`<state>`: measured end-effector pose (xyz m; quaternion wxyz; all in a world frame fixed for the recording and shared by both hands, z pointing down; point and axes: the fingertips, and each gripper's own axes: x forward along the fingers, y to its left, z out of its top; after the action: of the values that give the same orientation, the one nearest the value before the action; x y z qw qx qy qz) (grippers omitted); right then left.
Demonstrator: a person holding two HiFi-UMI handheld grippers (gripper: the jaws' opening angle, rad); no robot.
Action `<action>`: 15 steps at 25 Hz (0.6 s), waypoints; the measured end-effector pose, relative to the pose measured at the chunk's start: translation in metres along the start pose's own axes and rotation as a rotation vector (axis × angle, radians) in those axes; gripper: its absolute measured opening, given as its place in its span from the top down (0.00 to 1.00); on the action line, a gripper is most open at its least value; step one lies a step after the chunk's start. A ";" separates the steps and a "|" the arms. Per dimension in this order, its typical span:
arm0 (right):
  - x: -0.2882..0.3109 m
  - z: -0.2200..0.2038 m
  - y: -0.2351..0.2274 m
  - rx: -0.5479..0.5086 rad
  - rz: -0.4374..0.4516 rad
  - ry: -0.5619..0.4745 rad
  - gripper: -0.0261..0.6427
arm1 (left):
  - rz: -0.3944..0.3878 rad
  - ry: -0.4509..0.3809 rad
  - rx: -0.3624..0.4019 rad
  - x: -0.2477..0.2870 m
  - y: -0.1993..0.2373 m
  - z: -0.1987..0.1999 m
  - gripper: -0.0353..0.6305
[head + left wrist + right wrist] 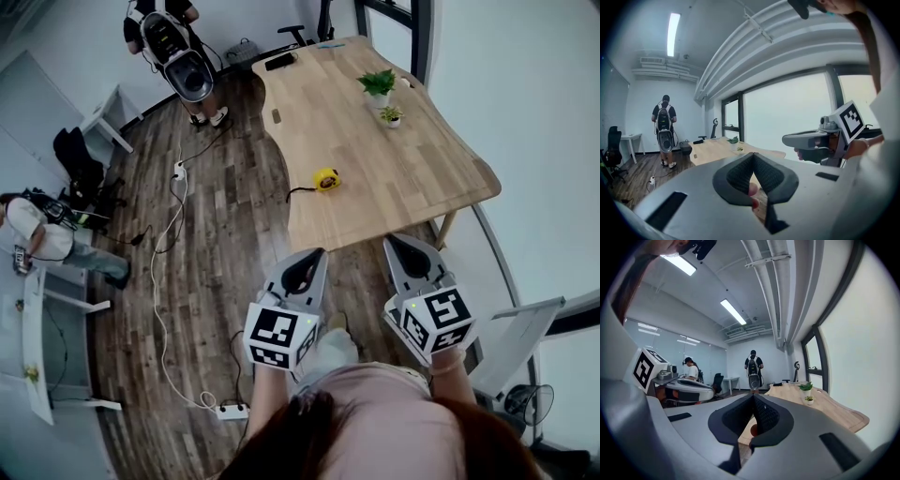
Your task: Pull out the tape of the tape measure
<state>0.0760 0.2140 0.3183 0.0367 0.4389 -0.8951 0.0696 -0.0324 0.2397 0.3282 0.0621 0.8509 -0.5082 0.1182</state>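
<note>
Left claw (317, 255): jaws together with nothing between them, held in the air short of the desk's (412, 169) near edge.
Right claw (396, 246): also pressed together and empty, just beside the left one and pointing the same way.
Tape measure (326, 179): lies on the desk close to its near left corner, just in from the left edge and well apart from both claws.
Handling: probably a small hard case, light enough to slide when the tape is tugged, so one claw should clamp the body. The tape itself is likely thin, slick and sprung to snap back.
Where to grip: the case across its flat sides, and the tape by its end hook, though that hook is too small to make out here.
Look: a rounded yellow case with a dark middle. A black strap (298, 192) trails from it toward the left edge. No tape appears drawn out.
</note>
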 end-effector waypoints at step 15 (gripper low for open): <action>0.121 0.022 0.001 -0.021 -0.056 0.001 0.96 | -0.061 0.000 0.010 0.051 0.116 0.011 0.94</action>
<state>0.0010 0.1164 0.3120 0.0436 0.4634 -0.8831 0.0593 -0.1091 0.1386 0.3295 0.0615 0.8662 -0.4814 0.1186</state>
